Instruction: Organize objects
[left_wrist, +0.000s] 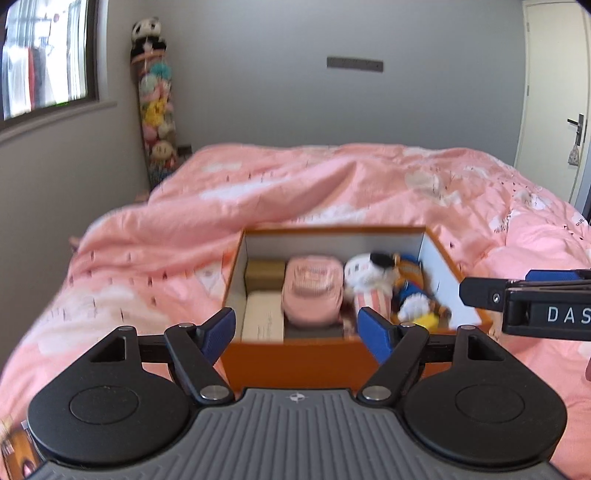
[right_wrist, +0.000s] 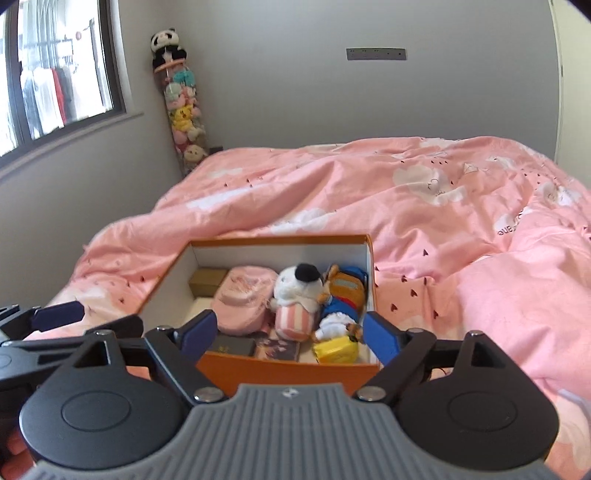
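Note:
An orange box (left_wrist: 291, 356) (right_wrist: 284, 371) with white inner walls sits on the pink bed. Inside lie a pink cap (left_wrist: 312, 291) (right_wrist: 245, 302), a white plush with a black hat and striped body (left_wrist: 369, 282) (right_wrist: 297, 295), a blue and orange duck plush (left_wrist: 413, 291) (right_wrist: 343, 299), a brown box (left_wrist: 264, 274) (right_wrist: 207, 282), a white card (left_wrist: 264, 317) and a dark flat item (right_wrist: 231, 345). My left gripper (left_wrist: 300, 330) is open and empty, just before the box's near wall. My right gripper (right_wrist: 286, 334) is open and empty, over the box's near edge.
A pink duvet (left_wrist: 332, 184) (right_wrist: 443, 221) covers the bed. A tall tube of plush toys (left_wrist: 157, 107) (right_wrist: 183, 107) stands in the far corner under a panda. A window (left_wrist: 44, 59) is left, a door (left_wrist: 554, 92) right.

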